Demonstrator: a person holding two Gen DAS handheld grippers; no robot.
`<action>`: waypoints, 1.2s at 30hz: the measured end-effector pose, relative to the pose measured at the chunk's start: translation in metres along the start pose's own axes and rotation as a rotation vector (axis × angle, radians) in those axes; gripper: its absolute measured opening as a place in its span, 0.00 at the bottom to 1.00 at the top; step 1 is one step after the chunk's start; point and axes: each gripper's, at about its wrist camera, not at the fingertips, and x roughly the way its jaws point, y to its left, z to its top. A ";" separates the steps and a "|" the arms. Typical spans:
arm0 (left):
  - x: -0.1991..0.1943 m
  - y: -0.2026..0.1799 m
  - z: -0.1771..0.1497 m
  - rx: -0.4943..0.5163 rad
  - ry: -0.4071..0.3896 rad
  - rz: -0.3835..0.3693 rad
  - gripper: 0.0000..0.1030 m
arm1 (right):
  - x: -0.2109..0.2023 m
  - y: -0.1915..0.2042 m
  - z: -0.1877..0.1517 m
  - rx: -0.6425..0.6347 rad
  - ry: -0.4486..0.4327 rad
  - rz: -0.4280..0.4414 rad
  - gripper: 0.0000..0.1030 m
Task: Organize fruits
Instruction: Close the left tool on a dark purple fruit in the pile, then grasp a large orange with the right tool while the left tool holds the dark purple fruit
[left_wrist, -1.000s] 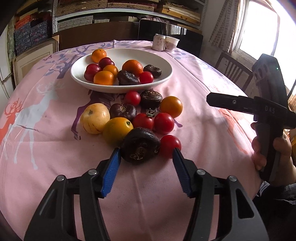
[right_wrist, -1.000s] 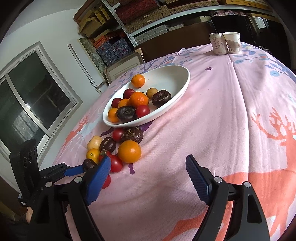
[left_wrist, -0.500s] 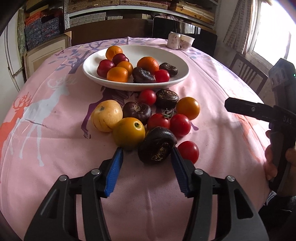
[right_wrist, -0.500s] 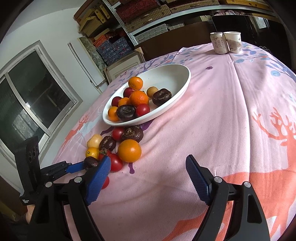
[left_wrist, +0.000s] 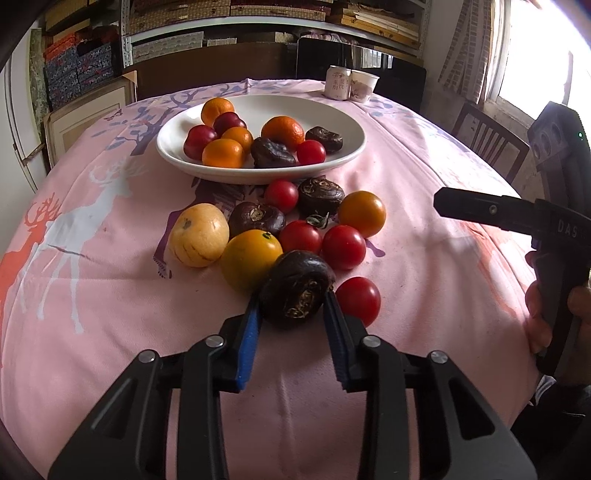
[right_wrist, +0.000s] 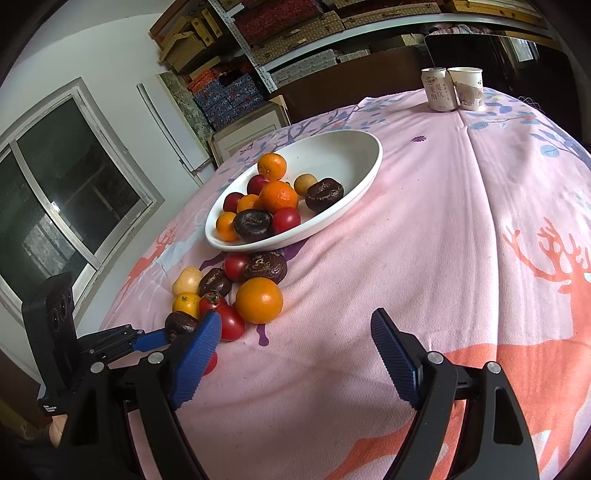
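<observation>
Now | left claw (left_wrist: 293, 308) grips dark fruit (left_wrist: 297, 288) | right claw (right_wrist: 295, 345) wide | bowl (left_wrist: 351, 122) holds fruits

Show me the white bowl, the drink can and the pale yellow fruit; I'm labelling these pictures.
white bowl (left_wrist: 343, 122), left wrist view, bare inner wall.
drink can (right_wrist: 439, 90), right wrist view, middle of its label.
pale yellow fruit (left_wrist: 198, 240), left wrist view, centre of its skin.
</observation>
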 end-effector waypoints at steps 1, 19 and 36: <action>0.000 0.000 0.000 -0.001 -0.001 0.000 0.32 | 0.000 0.000 0.000 0.000 0.001 0.000 0.81; -0.017 0.009 -0.004 -0.025 -0.037 -0.029 0.24 | 0.004 0.007 -0.002 -0.043 0.021 -0.013 0.81; -0.018 0.010 0.002 -0.069 -0.078 -0.088 0.29 | 0.010 0.018 -0.002 -0.087 0.061 0.000 0.78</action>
